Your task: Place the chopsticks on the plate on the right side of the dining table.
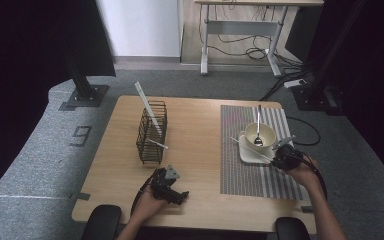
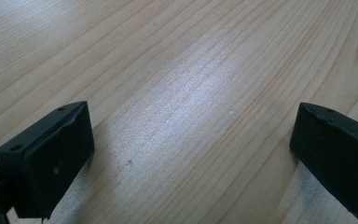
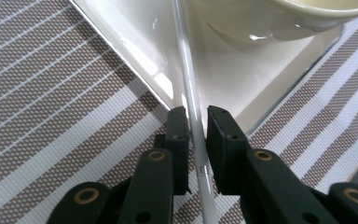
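Chopstick (image 3: 189, 88), white, lies across the plate (image 3: 135, 32) edge on the striped mat (image 3: 51, 93), just beside the bowl (image 3: 279, 18). Right tool (image 3: 196, 122) straddles it, jaws narrow, a sliver of gap at each pad, so not clamped. Spoon (image 1: 258, 135) stands in the bowl. Left tool (image 2: 191, 140) rests low on bare worktop (image 2: 168, 70), jaws wide, nothing between them. Wire rack (image 1: 151, 132) sits mid-worktop, well apart from both, with white sticks (image 1: 147, 107) poking out.
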A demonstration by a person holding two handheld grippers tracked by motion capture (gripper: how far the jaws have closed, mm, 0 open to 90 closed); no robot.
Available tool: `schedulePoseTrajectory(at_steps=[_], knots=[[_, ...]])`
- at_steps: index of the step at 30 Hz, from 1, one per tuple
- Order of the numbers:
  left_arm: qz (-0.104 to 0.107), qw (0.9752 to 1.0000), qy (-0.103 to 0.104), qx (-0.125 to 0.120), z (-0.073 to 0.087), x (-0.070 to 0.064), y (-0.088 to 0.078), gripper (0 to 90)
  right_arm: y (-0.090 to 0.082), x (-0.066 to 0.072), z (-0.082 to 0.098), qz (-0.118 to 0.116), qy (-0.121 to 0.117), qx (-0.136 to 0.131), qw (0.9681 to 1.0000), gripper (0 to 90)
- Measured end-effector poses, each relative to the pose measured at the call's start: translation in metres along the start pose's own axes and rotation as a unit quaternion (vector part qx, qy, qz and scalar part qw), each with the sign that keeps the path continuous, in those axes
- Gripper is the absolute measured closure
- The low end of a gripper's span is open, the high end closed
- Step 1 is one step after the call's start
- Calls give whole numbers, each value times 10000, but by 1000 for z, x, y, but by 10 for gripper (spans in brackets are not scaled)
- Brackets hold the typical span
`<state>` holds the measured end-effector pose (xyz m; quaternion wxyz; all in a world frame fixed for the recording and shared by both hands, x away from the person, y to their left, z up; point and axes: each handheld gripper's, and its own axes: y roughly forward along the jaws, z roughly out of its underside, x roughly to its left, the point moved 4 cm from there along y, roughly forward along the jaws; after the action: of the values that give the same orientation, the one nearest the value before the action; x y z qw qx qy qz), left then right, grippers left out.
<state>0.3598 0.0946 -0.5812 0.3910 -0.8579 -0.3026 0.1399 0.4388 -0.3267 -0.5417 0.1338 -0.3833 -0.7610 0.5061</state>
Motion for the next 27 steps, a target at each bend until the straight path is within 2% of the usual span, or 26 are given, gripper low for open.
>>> schedulePoseTrajectory(at_steps=[10,20,27], knots=[[7,10000,6,-2,0,0,0,0,-1,-10,2,360,169,-125,9991,711],[7,10000,6,-5,0,0,0,0,2,-18,3,549,471,-224,9971,634],[7,10000,7,-5,0,0,0,0,8,-20,2,712,594,-192,9955,620]])
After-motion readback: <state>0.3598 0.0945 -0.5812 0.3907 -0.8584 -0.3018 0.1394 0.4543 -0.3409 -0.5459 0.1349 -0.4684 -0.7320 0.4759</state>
